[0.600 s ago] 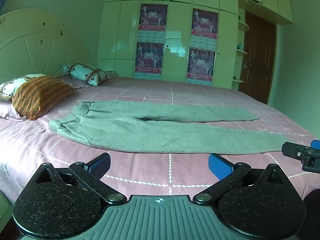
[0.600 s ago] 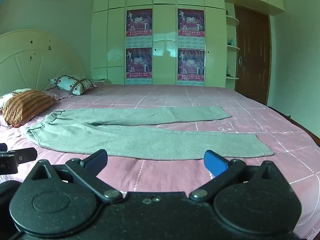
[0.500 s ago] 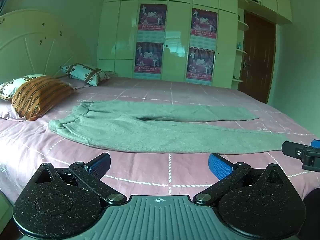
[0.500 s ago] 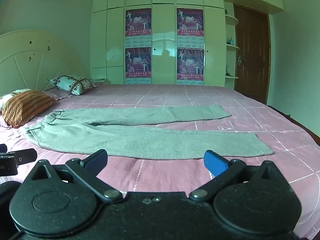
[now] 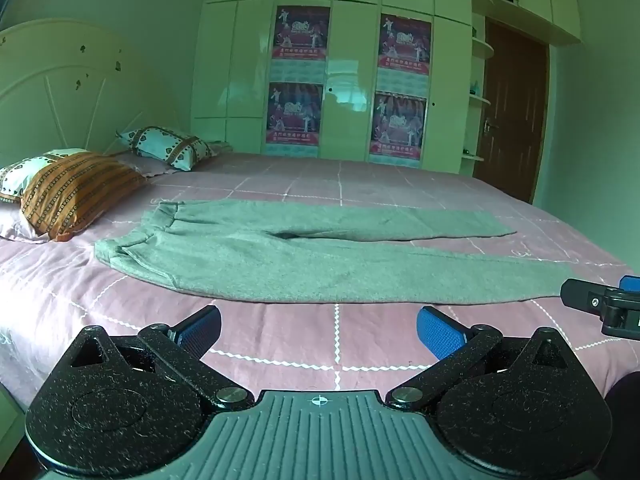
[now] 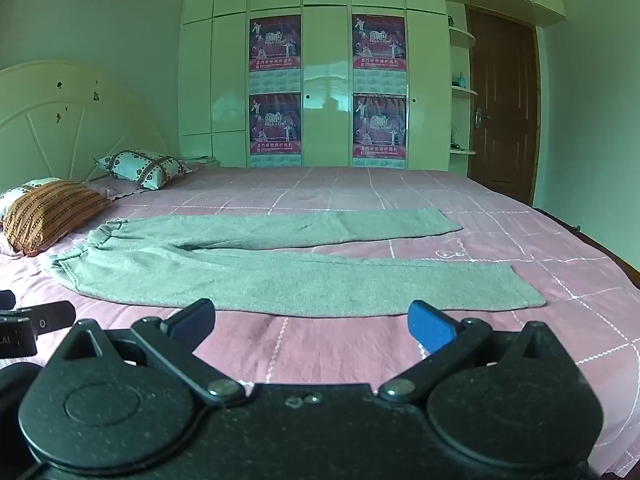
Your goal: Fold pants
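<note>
Grey pants (image 5: pixel 304 256) lie flat on the pink bed (image 5: pixel 280 344), waistband at the left near the pillows, both legs stretched to the right and slightly apart. They also show in the right wrist view (image 6: pixel 280 272). My left gripper (image 5: pixel 319 330) is open and empty, hovering at the near bed edge in front of the pants. My right gripper (image 6: pixel 311 322) is open and empty, in front of the near leg. The right gripper's tip shows at the right edge of the left wrist view (image 5: pixel 600 304).
An orange striped pillow (image 5: pixel 76 192) and a white patterned pillow (image 5: pixel 164 146) lie at the headboard (image 5: pixel 60 92) on the left. A wardrobe with posters (image 5: pixel 348 80) stands behind the bed. A brown door (image 5: pixel 508 120) is at the right.
Both grippers have edged slightly; the view barely shifts. The pants lie as before.
</note>
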Motion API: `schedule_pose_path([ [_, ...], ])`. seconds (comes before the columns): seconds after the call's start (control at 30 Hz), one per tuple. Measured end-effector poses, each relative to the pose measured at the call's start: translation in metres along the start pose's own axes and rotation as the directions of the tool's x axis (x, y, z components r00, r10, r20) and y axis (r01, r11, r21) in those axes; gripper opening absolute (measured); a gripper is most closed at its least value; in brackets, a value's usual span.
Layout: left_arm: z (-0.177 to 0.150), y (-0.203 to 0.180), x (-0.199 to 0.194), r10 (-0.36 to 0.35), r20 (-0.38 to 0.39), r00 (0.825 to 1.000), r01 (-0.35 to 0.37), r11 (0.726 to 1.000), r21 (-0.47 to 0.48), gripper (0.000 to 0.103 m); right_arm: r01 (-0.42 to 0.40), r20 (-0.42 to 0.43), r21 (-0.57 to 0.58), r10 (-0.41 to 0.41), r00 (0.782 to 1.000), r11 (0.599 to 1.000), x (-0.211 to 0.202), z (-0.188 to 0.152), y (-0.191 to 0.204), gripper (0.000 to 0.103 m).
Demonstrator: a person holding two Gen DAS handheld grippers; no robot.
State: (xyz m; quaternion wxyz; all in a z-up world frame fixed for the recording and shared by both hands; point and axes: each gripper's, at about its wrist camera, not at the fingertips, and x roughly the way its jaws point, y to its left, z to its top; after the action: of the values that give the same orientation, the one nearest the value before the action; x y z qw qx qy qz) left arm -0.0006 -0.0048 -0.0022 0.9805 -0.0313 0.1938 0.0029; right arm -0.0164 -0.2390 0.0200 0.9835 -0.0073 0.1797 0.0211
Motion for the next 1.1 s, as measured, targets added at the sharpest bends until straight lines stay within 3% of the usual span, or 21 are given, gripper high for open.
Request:
schedule_pose_path([
  [1.1, 0.0015, -0.0034, 0.0032, 0.001, 0.013, 1.0, -0.002, 1.0, 0.02, 0.103, -0.001, -0.005, 0.004, 0.001, 1.0, 1.0, 0.0019, 0.0003, 0.0001, 0.097],
])
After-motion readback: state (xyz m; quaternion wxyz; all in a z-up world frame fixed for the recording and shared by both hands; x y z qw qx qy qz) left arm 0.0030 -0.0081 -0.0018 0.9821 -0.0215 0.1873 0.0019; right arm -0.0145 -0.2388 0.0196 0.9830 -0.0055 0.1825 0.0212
